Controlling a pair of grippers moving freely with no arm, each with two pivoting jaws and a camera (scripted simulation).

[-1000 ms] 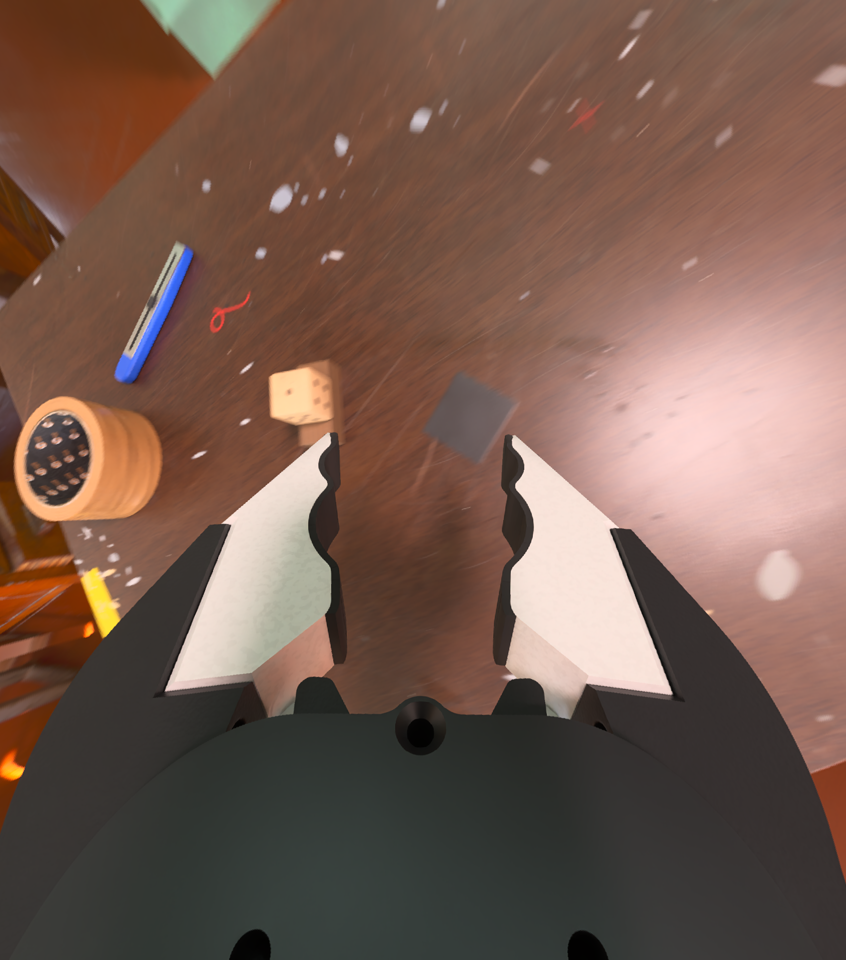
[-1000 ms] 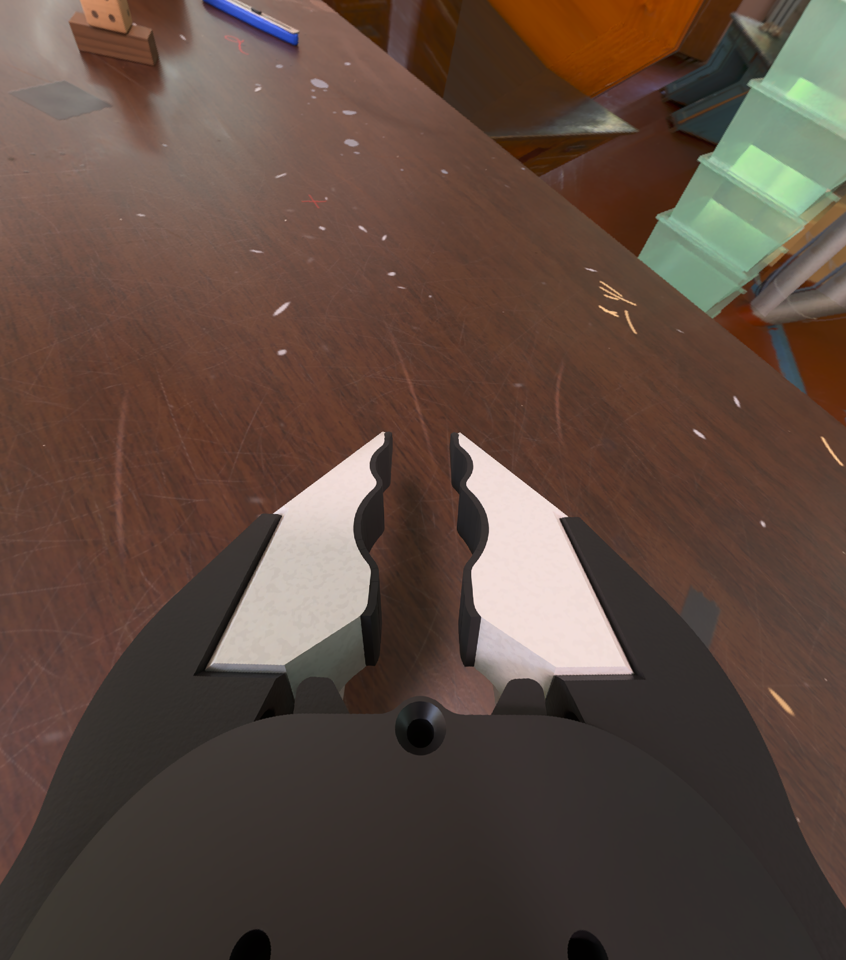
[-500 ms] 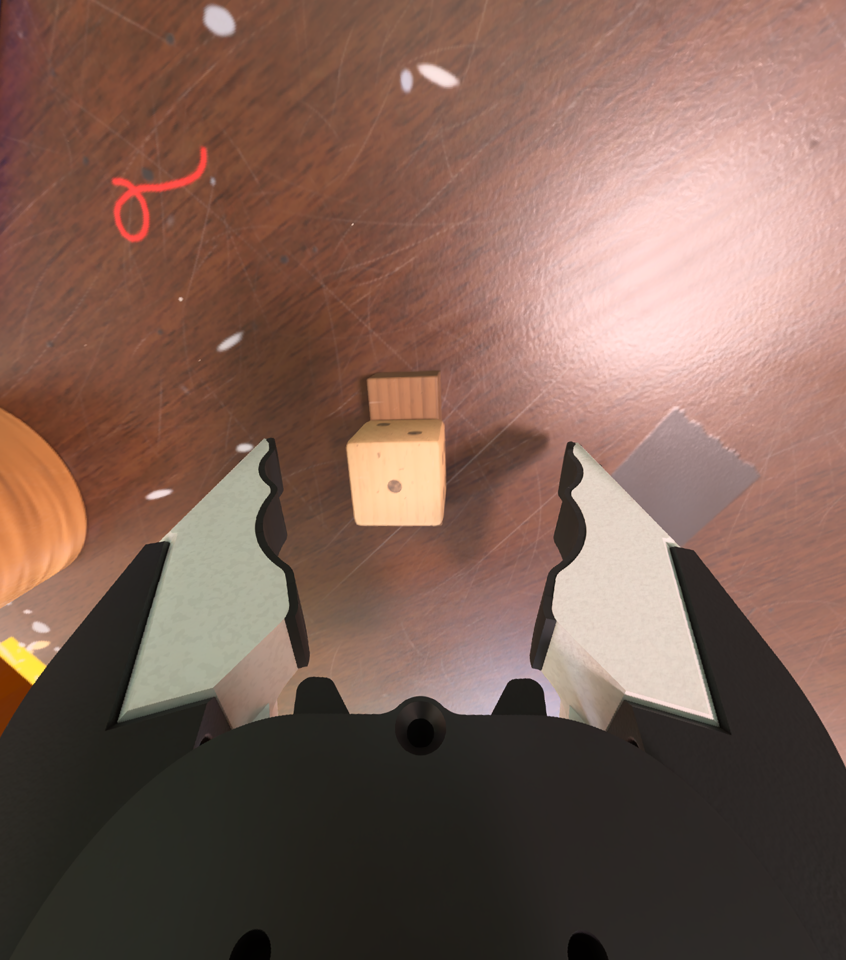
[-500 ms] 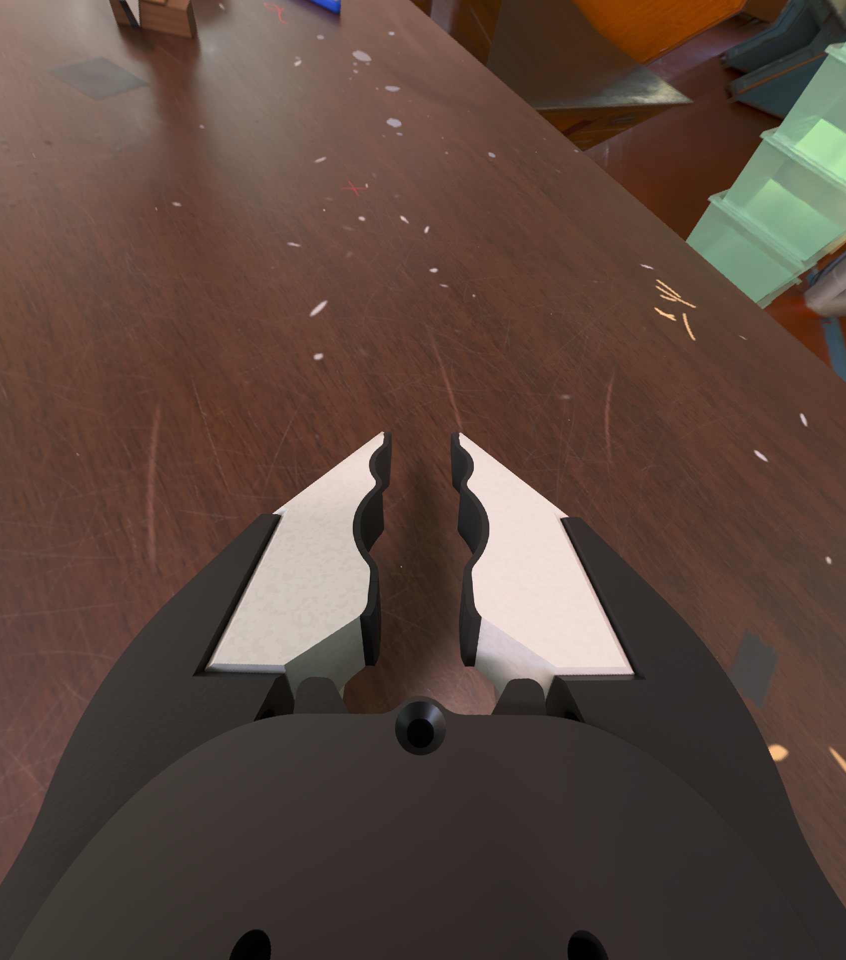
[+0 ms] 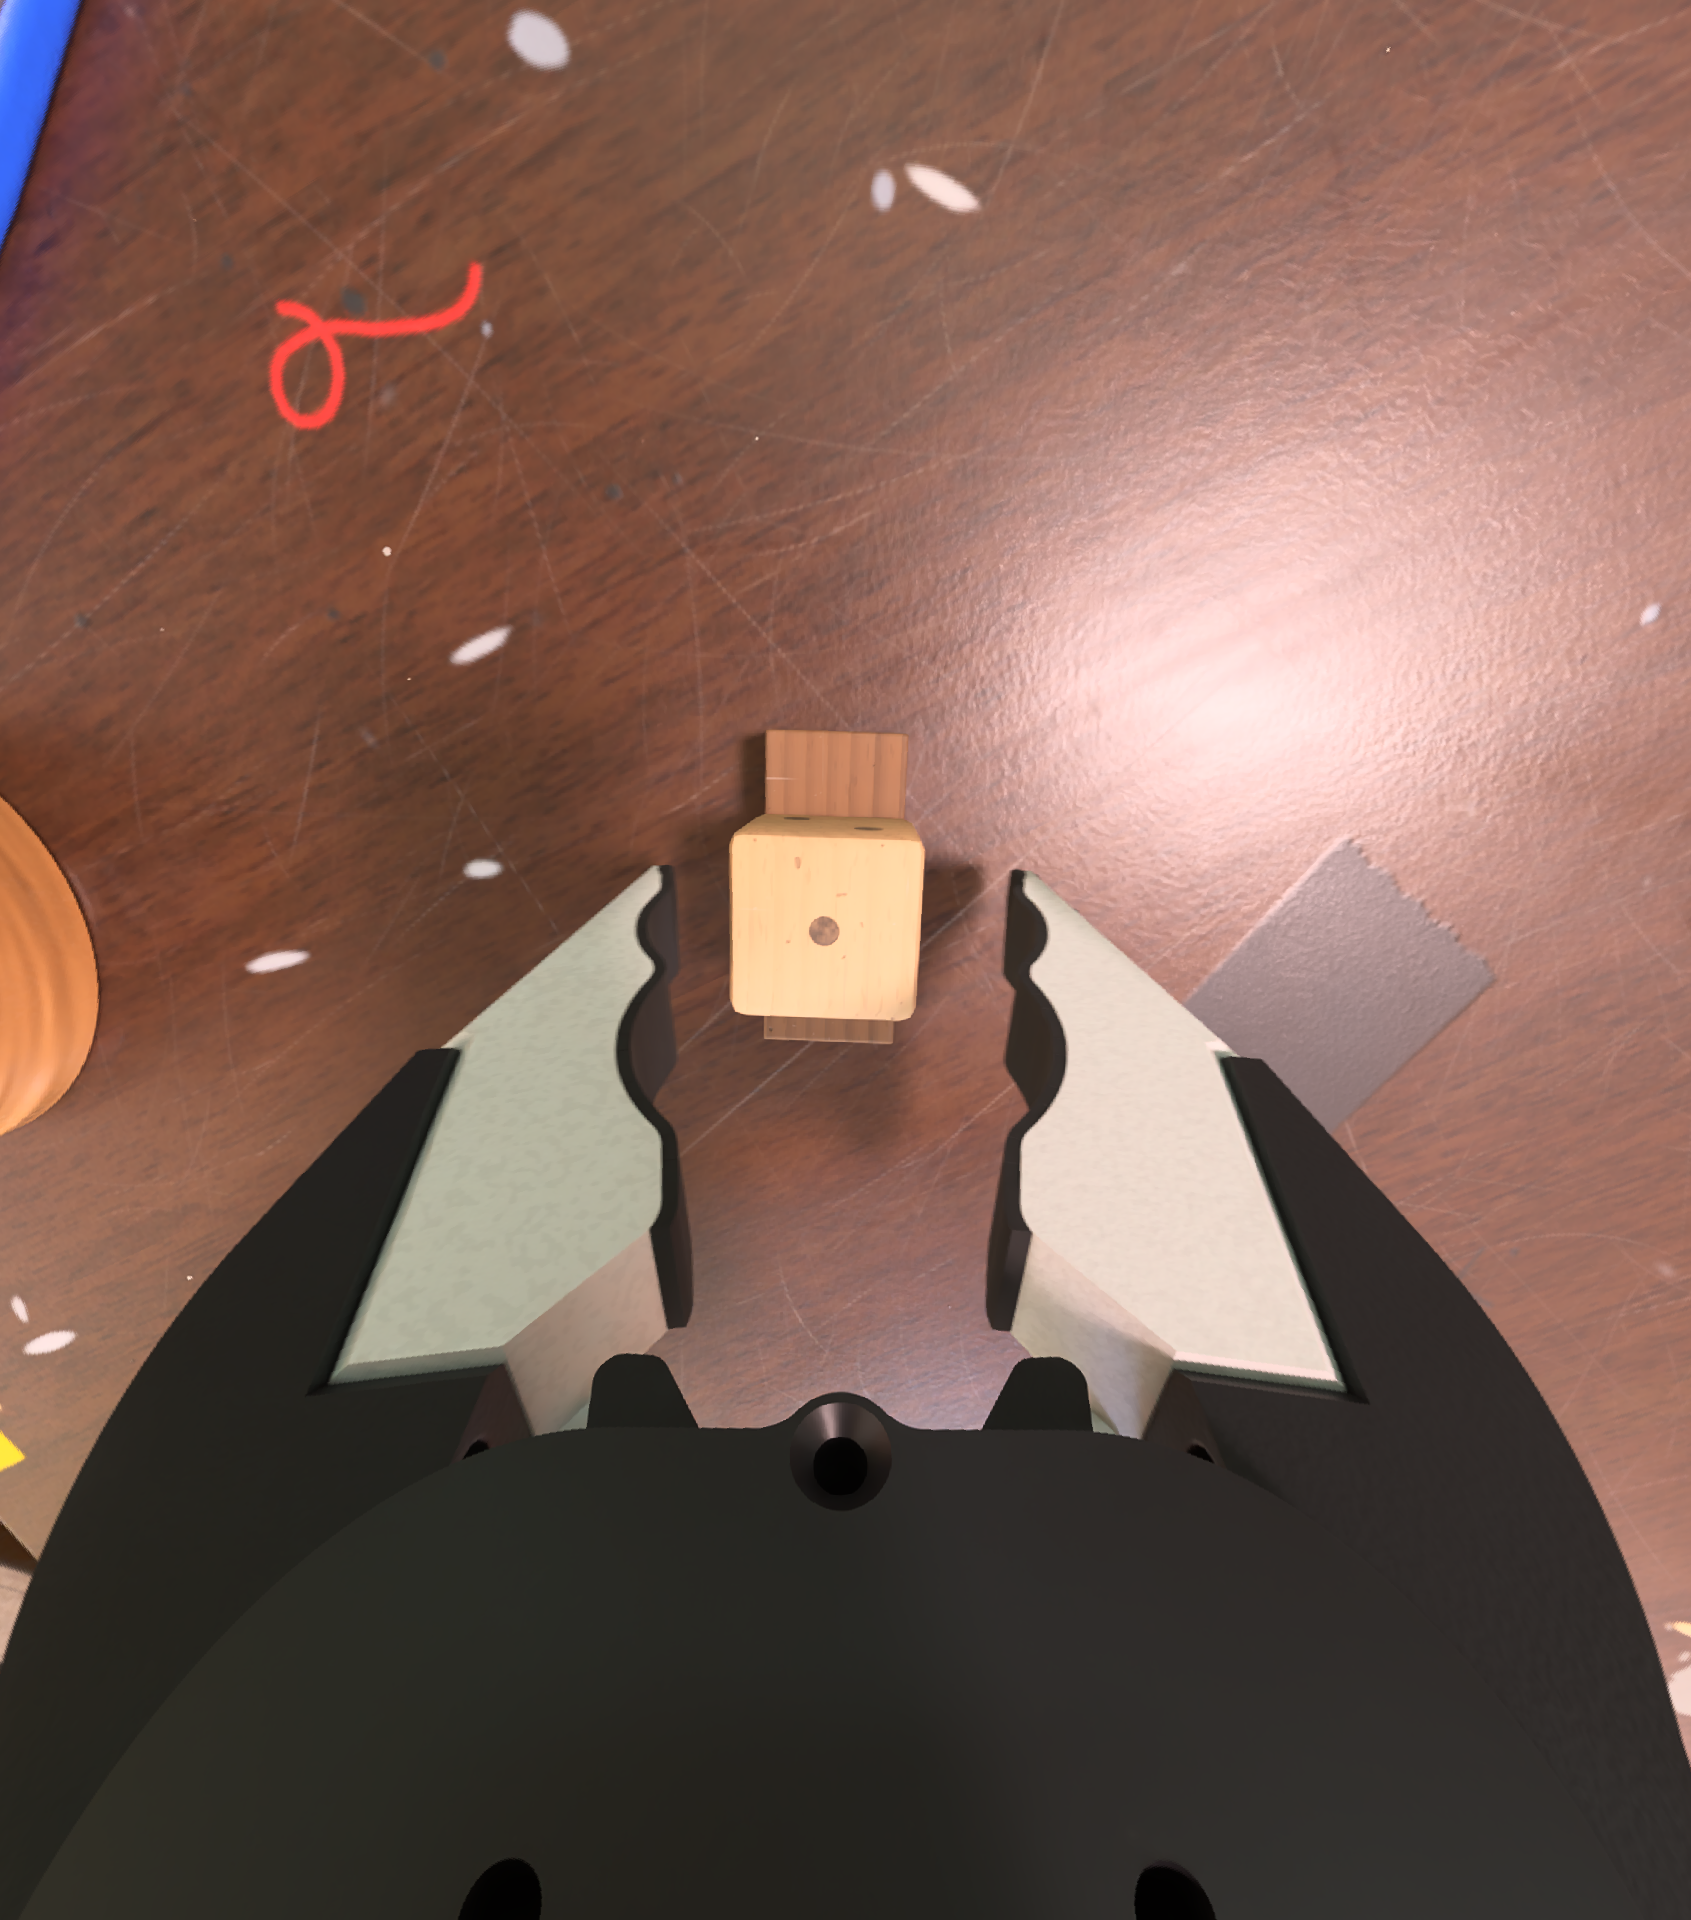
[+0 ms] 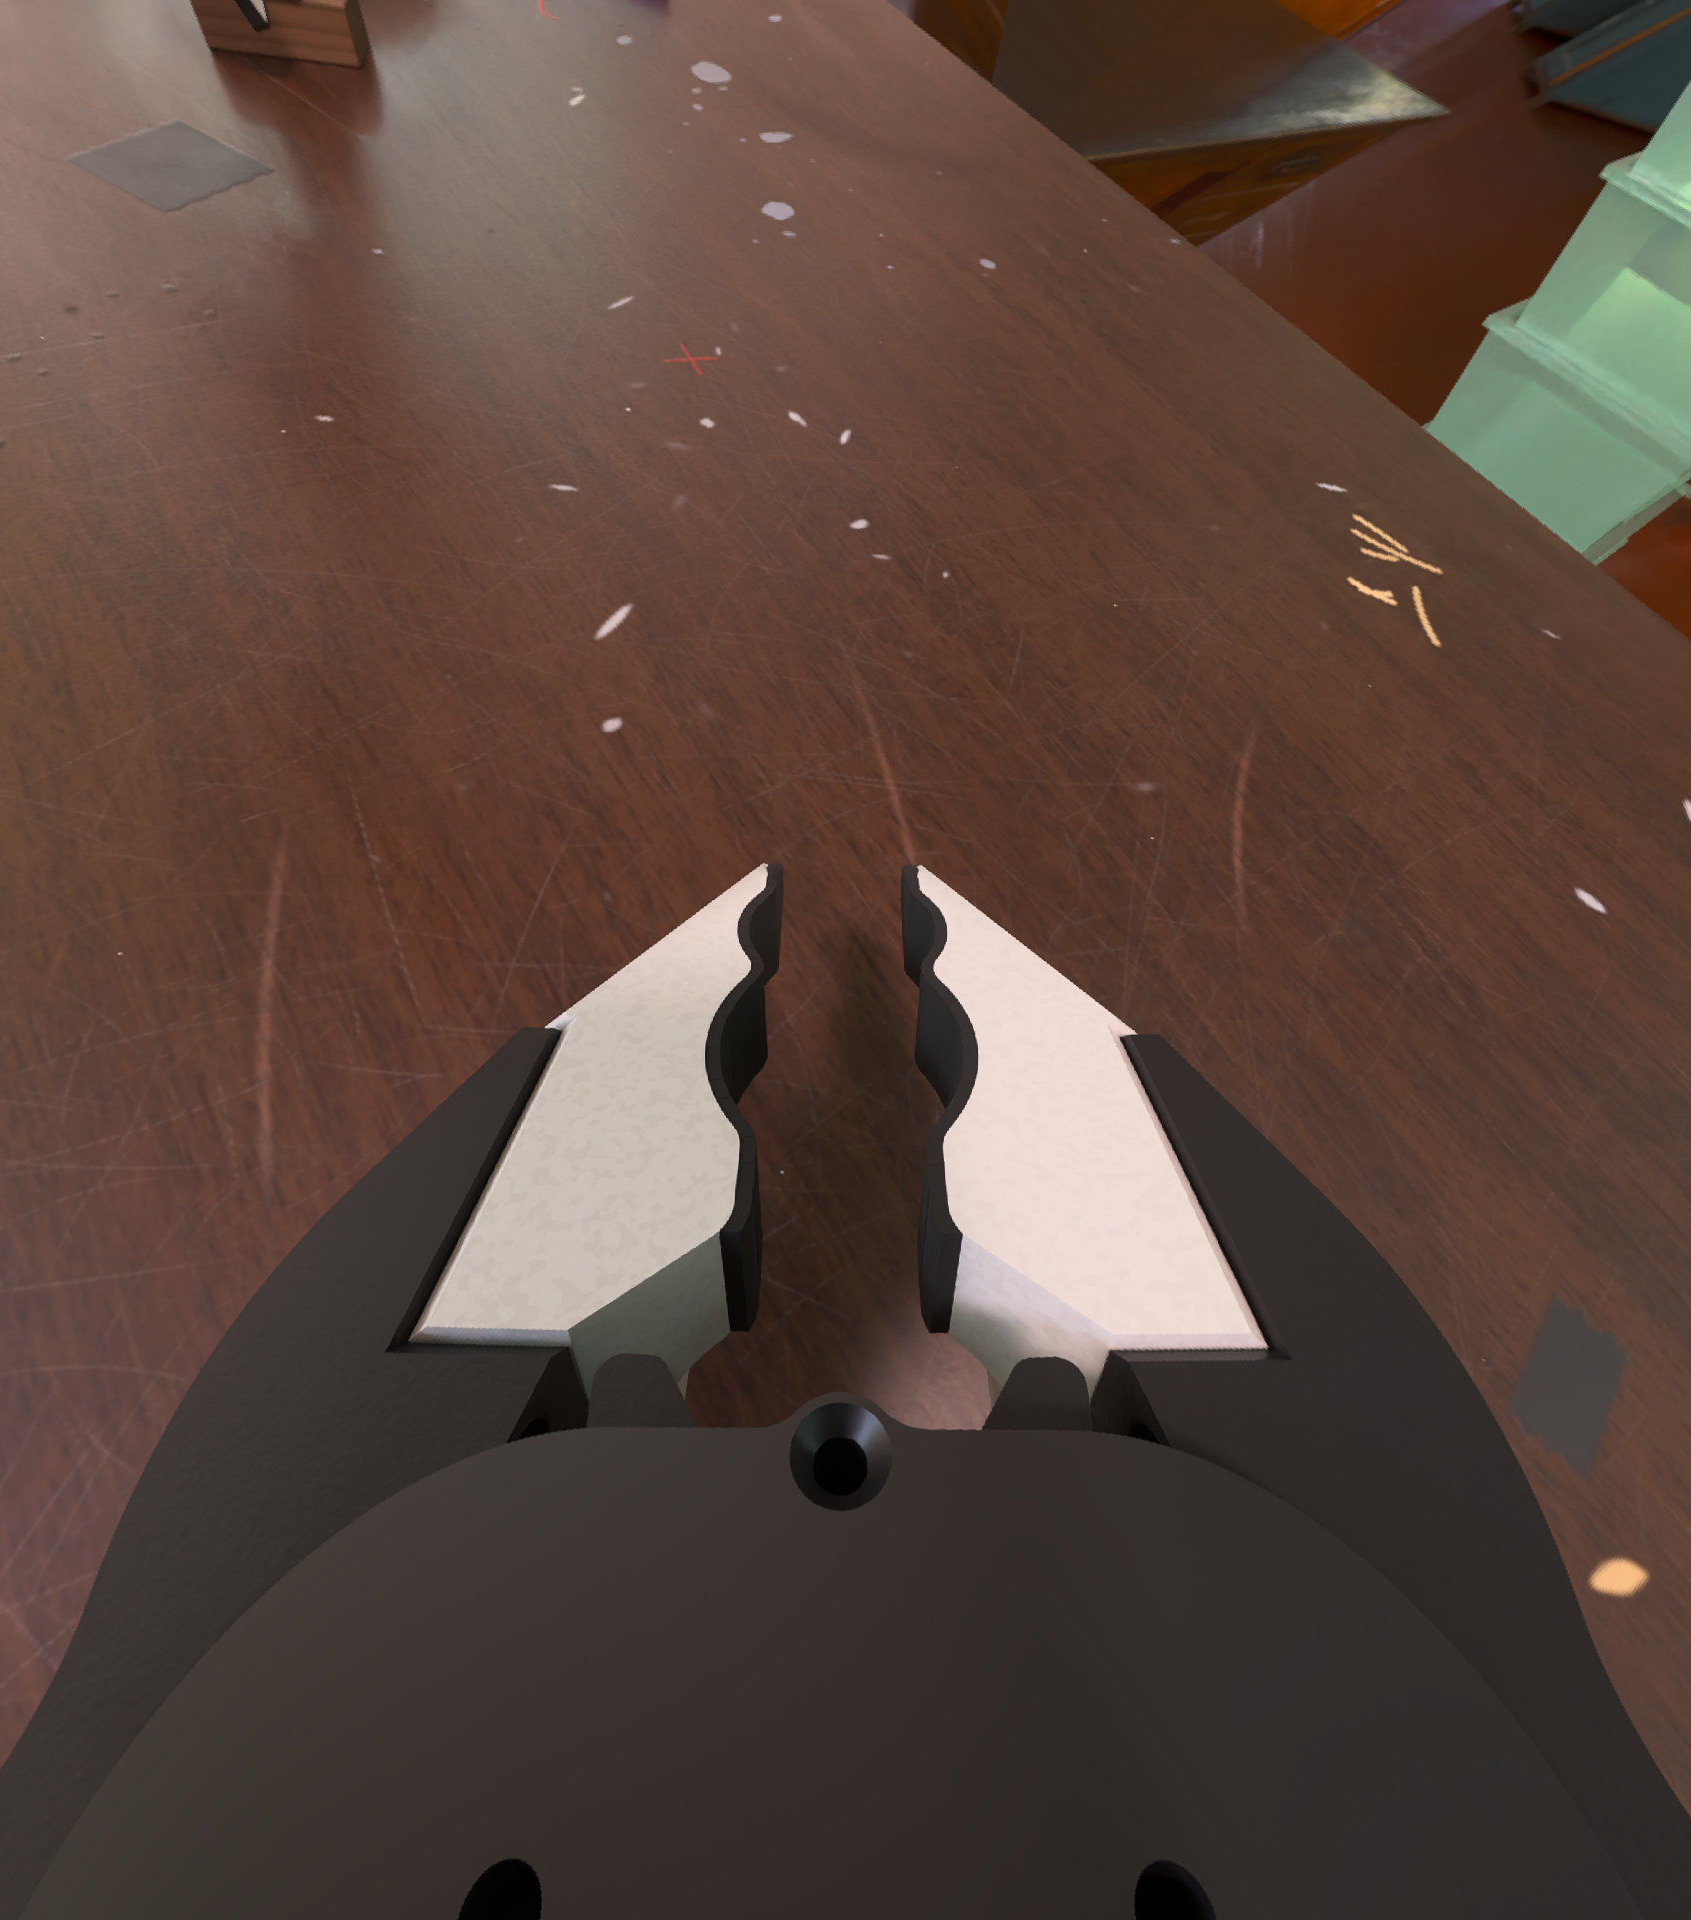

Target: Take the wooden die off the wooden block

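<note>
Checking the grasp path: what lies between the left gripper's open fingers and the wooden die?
Nothing. In the left wrist view, only bare table shows between the left gripper and the wooden die.

Die (image 5: 825,928) pale smooth wood; block (image 5: 833,774) darker grained wood; table (image 5: 1236,436) scratched semi-gloss wood.

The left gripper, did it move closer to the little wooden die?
Yes. The left gripper came down over the pale wooden die; against the grey tape patch, its open jaws now flank the die.
</note>
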